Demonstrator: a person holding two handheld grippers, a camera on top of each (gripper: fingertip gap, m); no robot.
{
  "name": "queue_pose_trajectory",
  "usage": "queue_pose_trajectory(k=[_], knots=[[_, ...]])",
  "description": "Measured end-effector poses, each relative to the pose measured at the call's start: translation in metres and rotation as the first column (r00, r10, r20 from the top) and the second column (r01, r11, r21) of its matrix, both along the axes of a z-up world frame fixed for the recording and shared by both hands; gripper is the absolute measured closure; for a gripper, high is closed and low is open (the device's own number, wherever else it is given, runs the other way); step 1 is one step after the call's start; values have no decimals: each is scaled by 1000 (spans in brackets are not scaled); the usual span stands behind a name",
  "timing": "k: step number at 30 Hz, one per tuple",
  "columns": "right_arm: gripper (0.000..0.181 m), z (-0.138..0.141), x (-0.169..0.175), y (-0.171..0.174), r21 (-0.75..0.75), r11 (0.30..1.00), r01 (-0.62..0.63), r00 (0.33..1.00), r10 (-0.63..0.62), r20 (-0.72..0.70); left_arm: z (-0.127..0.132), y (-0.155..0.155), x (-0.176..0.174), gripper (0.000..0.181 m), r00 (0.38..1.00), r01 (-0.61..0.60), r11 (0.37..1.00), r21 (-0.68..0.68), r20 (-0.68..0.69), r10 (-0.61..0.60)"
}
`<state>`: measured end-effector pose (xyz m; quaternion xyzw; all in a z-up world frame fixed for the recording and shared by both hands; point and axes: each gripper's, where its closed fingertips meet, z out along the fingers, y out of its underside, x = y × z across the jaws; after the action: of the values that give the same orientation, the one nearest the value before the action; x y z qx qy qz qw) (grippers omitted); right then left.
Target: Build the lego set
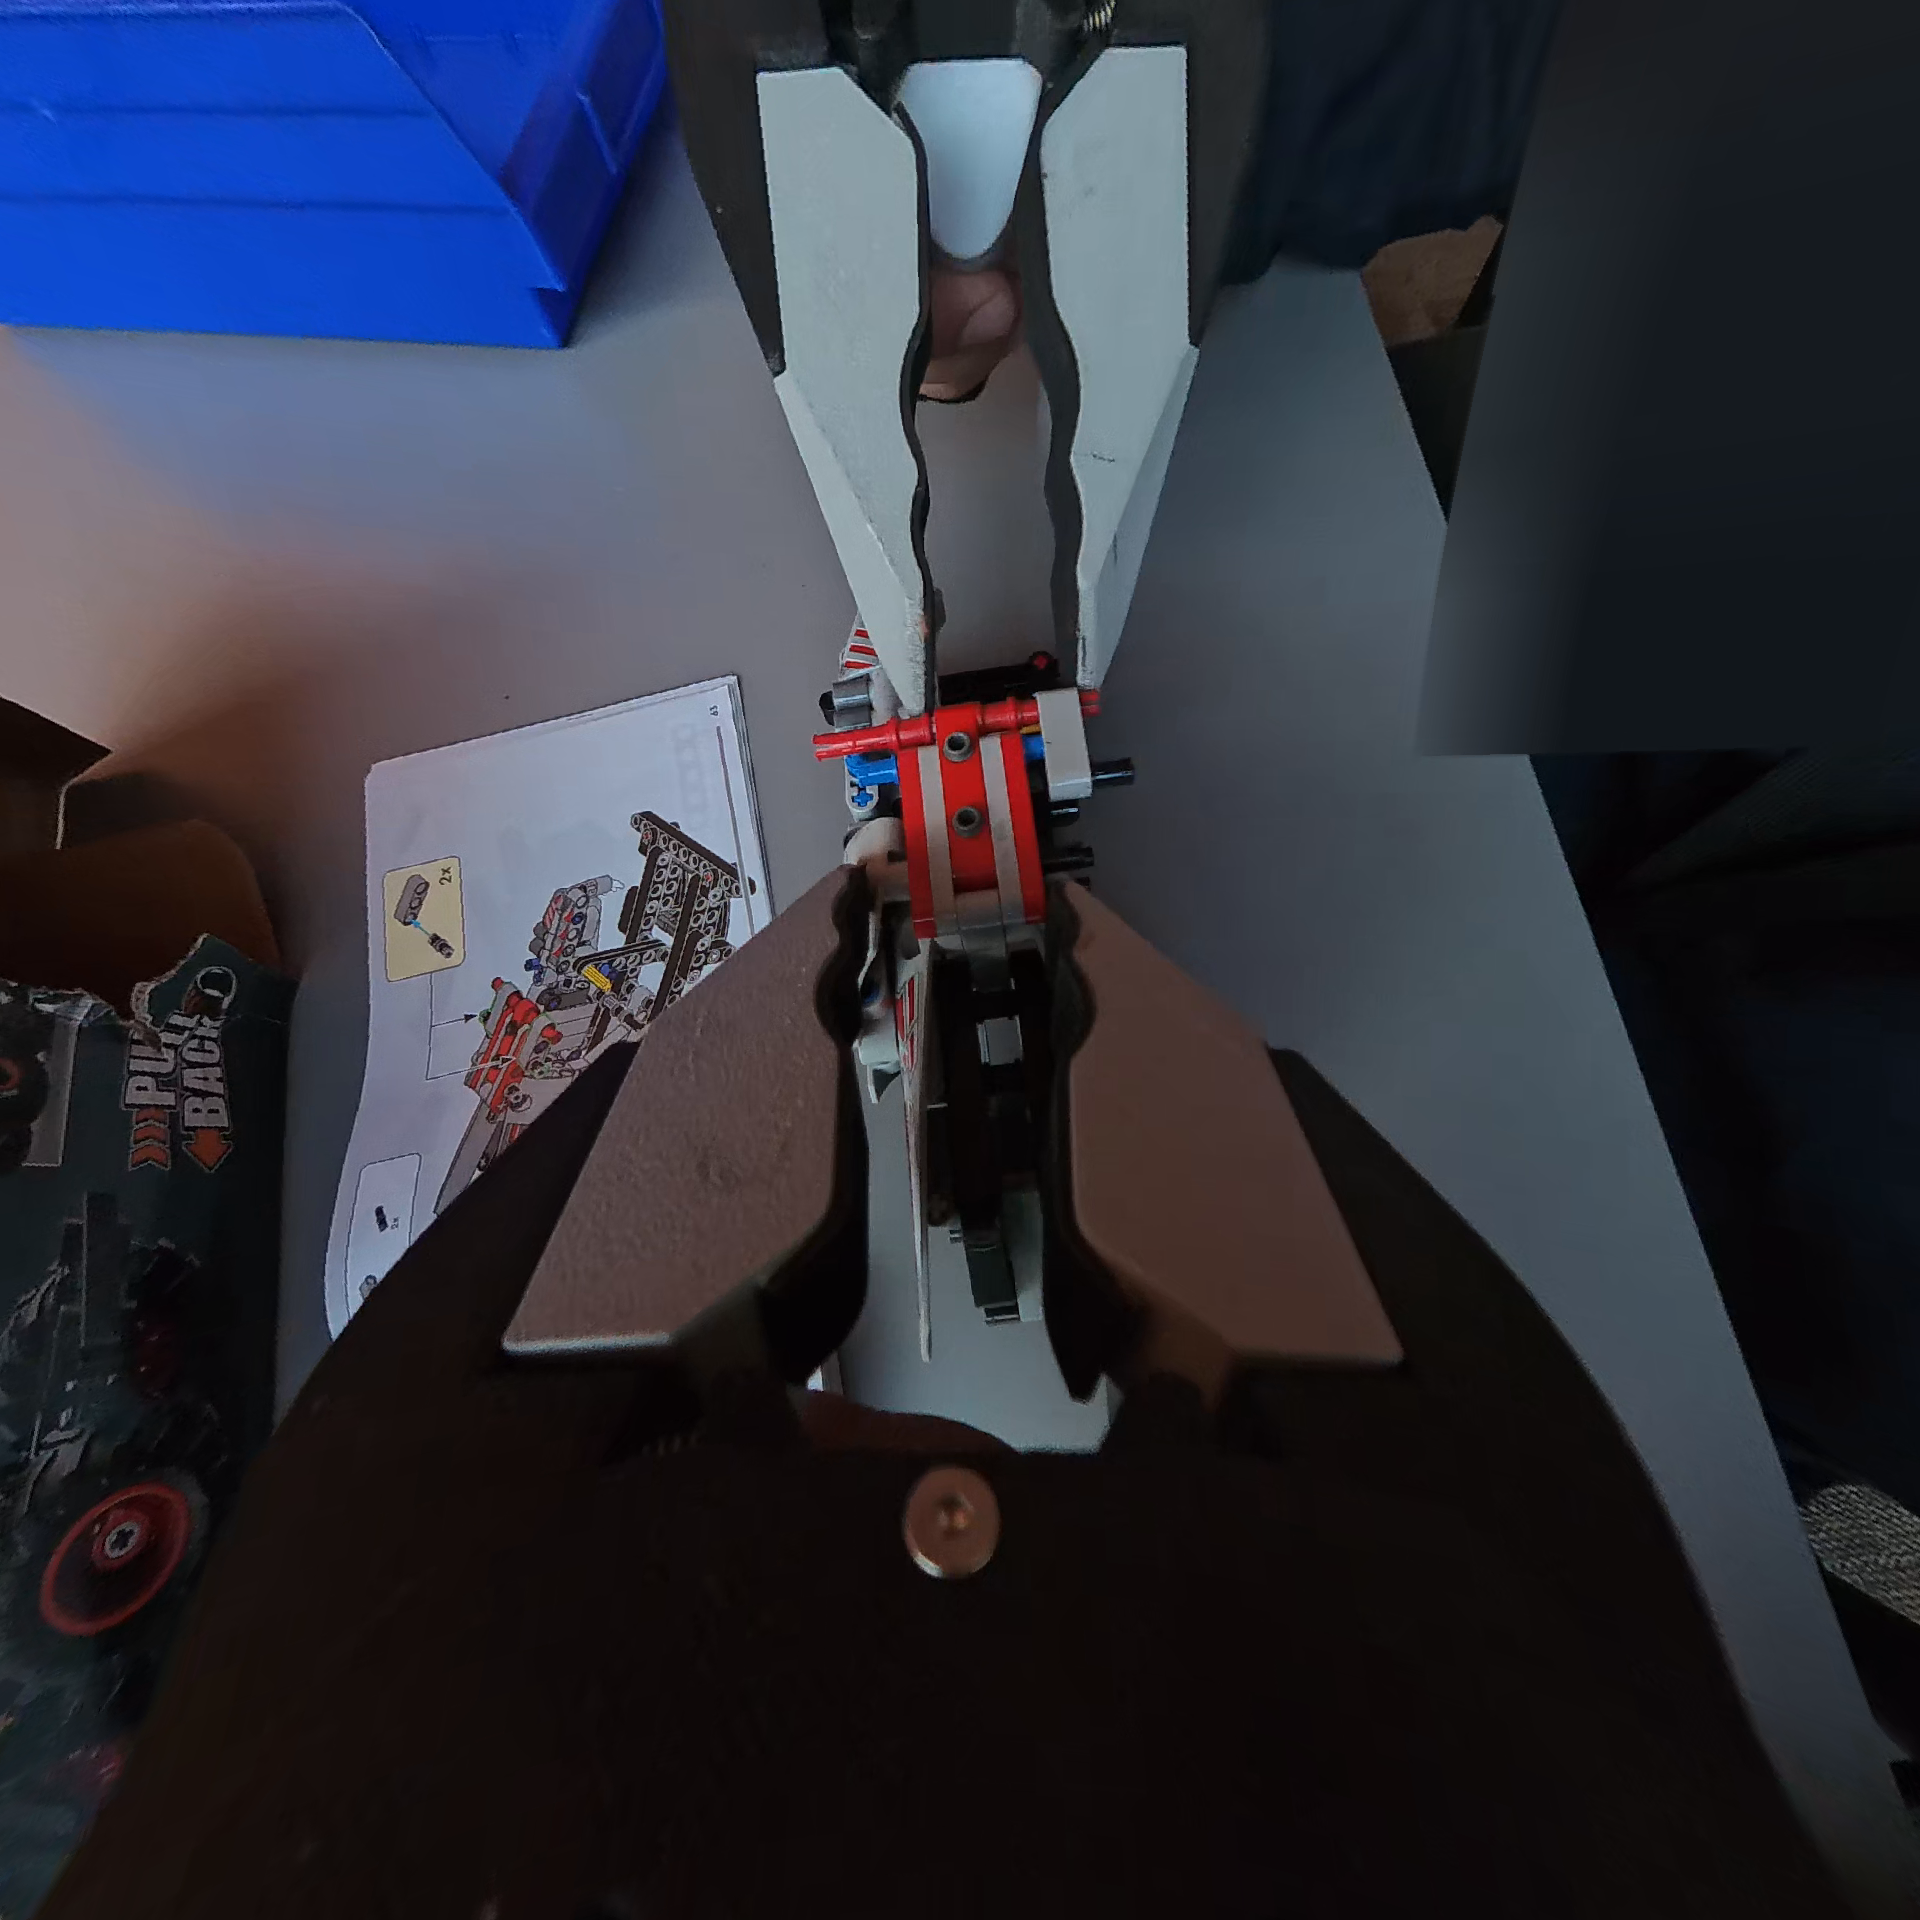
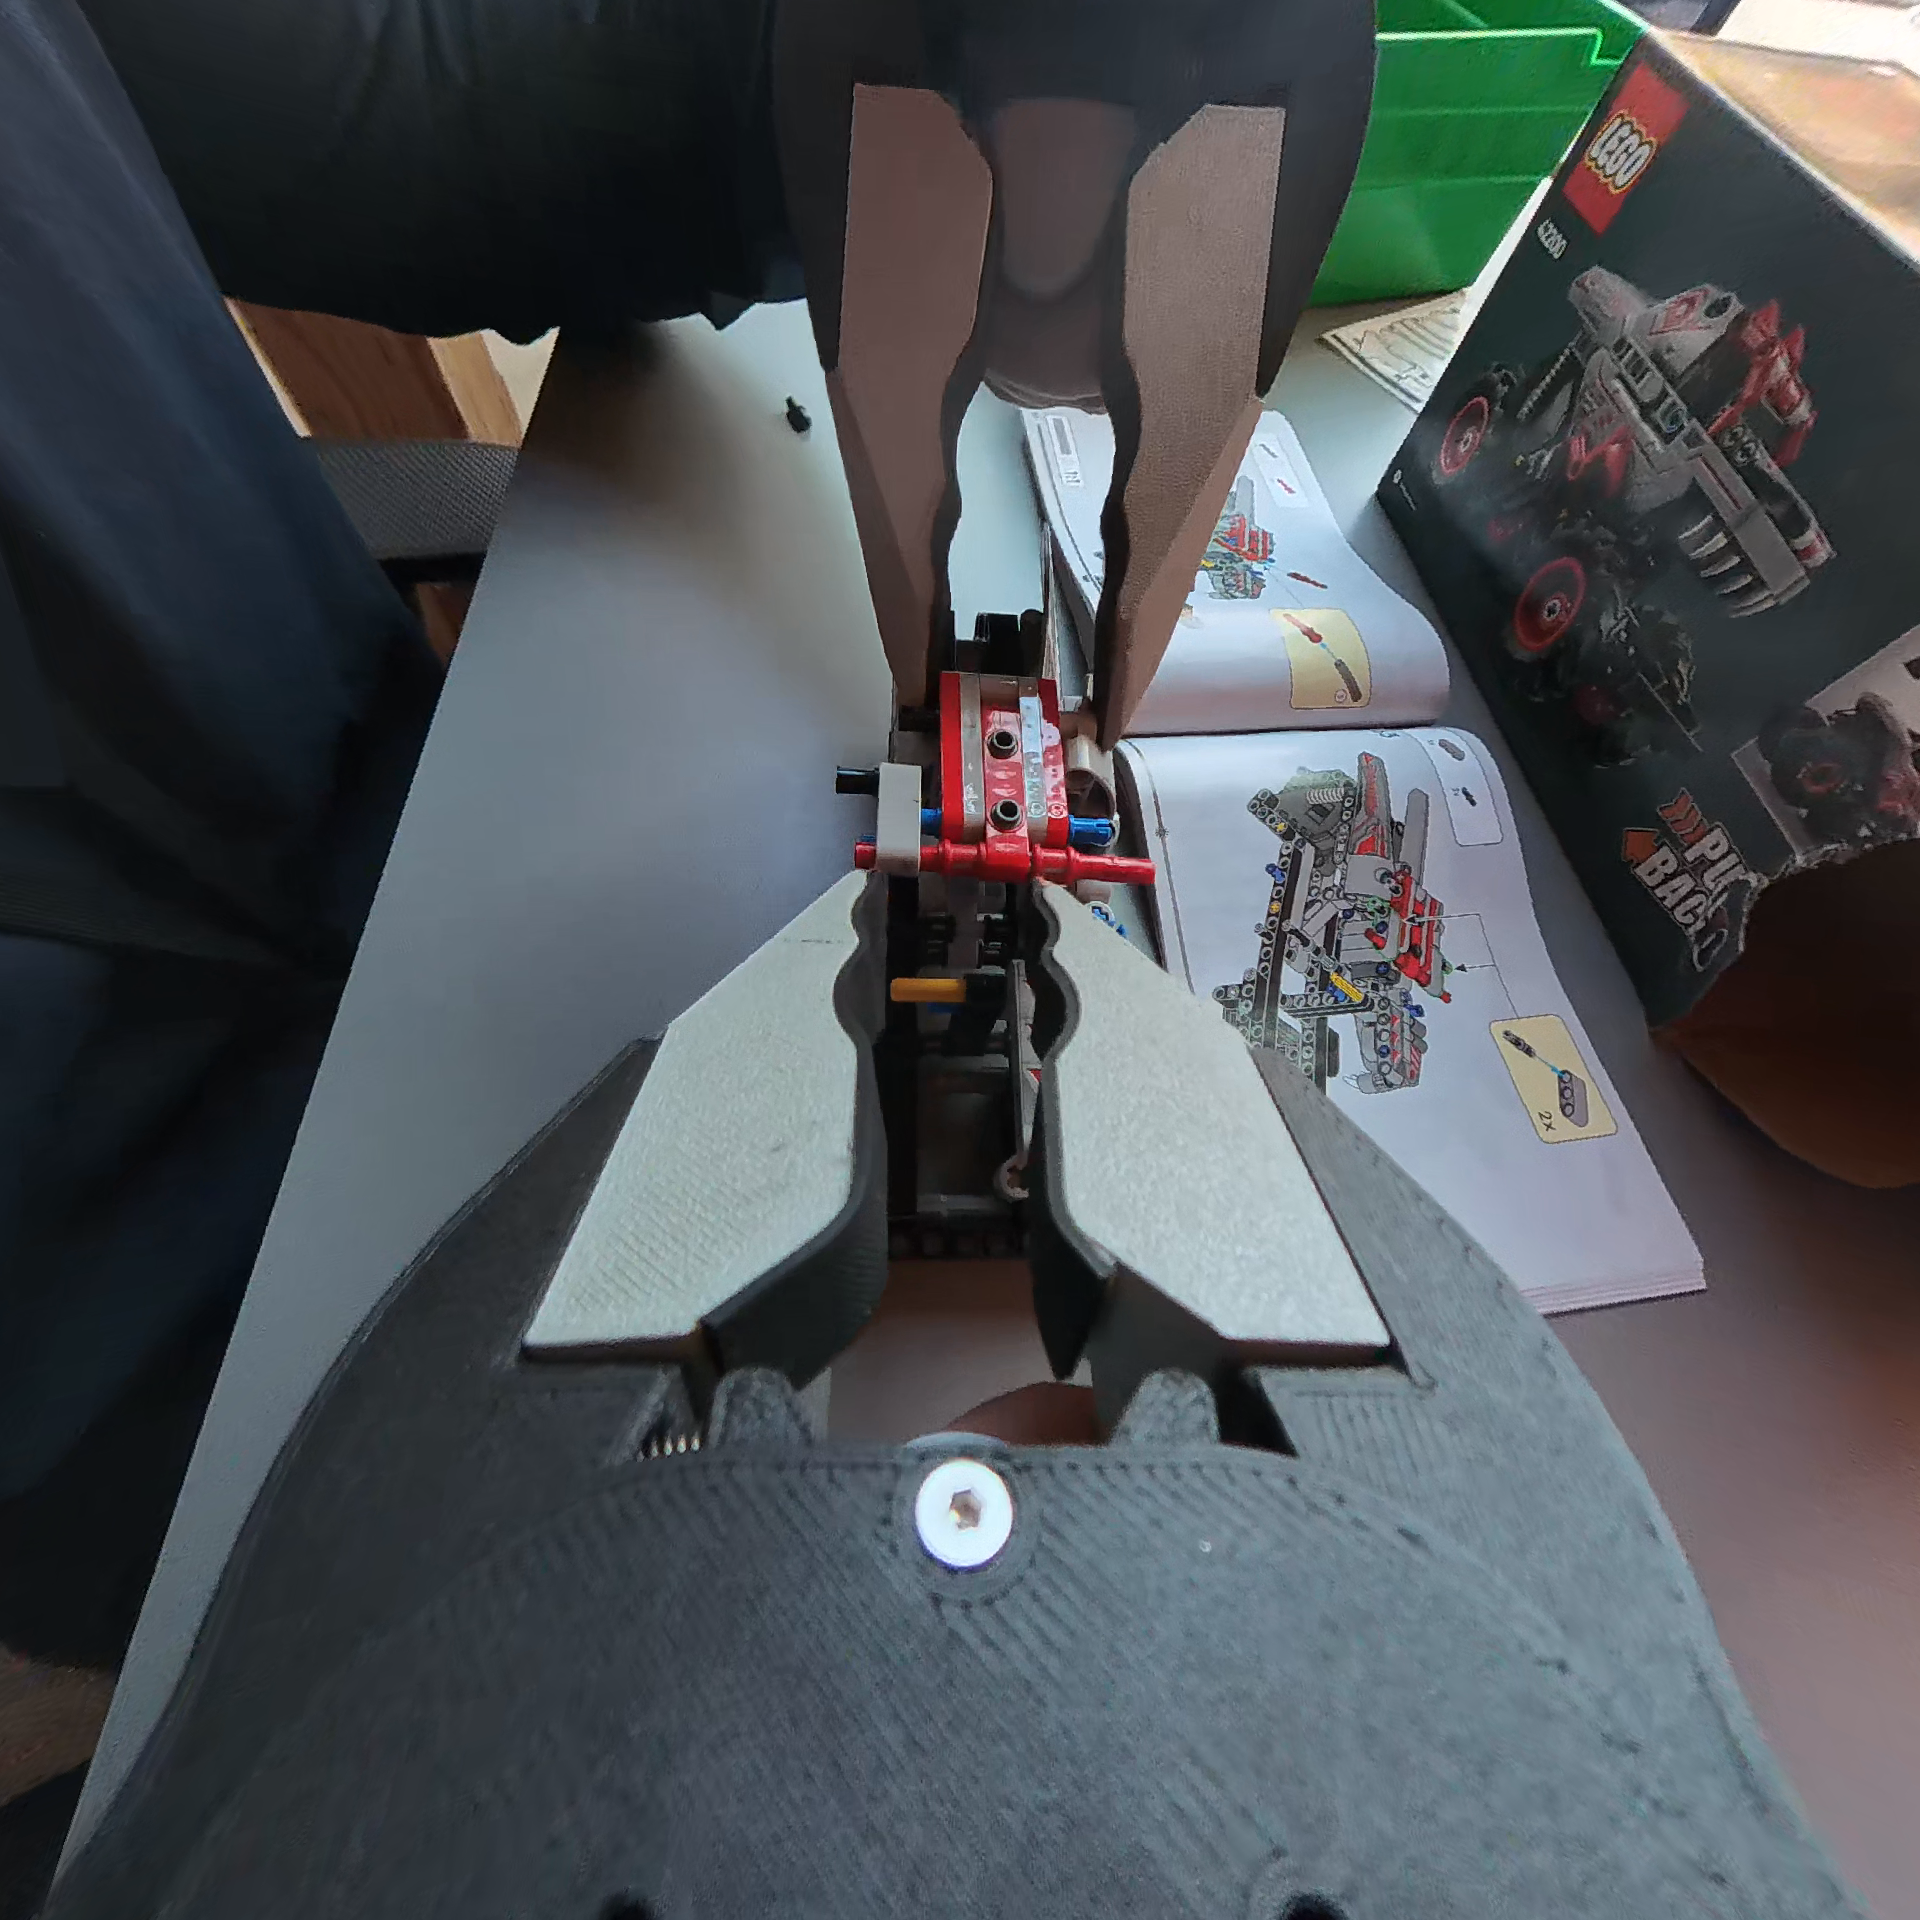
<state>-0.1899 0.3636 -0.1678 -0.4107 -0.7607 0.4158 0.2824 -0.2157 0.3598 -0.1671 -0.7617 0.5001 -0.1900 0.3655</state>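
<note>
A partly built lego model, black and grey with a red and white striped front piece (image 1: 971, 821), is held over the grey table (image 1: 520, 520) between the two grippers, which face each other. A red axle bar (image 1: 956, 727) crosses its front. My left gripper (image 1: 954, 899), with brown fingers, is shut on the model's black body. My right gripper (image 2: 951, 894), with grey fingers, is shut on the model's other end, just behind the red bar (image 2: 997, 857). The striped piece (image 2: 1003, 779) lies between the two sets of tips. Each gripper also shows in the other's view.
An open instruction booklet (image 2: 1403, 987) lies beside the model, also in the left wrist view (image 1: 561, 883). A torn lego box (image 2: 1662, 468) stands past it. A blue bin (image 1: 291, 156) and a green bin (image 2: 1475, 145) sit at the table's far sides. A small black pin (image 2: 797, 414) lies near the edge. My left and right fingertips are right by each other.
</note>
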Motion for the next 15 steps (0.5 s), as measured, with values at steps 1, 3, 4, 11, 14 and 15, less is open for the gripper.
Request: queue_pose_trajectory(k=[1,3,4,11,14,15], knots=[[159,1,1,-4,-19,999,-26,1000,26,8,0,0,0,150,1000,-3,1000,0,1,3],[181,-2,2,-9,-26,998,-60,998,61,27,0,5,-2,151,1000,-24,1000,4,4,24],[181,-2,1,-9,-12,998,-58,998,58,19,0,5,-3,150,1000,-22,1000,4,4,22],[175,-12,2,6,53,999,-5,999,3,45,0,7,-3,150,1000,-19,1000,10,13,19],[169,-13,3,9,66,998,14,999,-16,30,0,7,-3,150,1000,-21,1000,10,11,21],[168,-12,4,10,63,998,19,1000,-20,23,0,7,-3,150,1000,-20,1000,11,9,20]])
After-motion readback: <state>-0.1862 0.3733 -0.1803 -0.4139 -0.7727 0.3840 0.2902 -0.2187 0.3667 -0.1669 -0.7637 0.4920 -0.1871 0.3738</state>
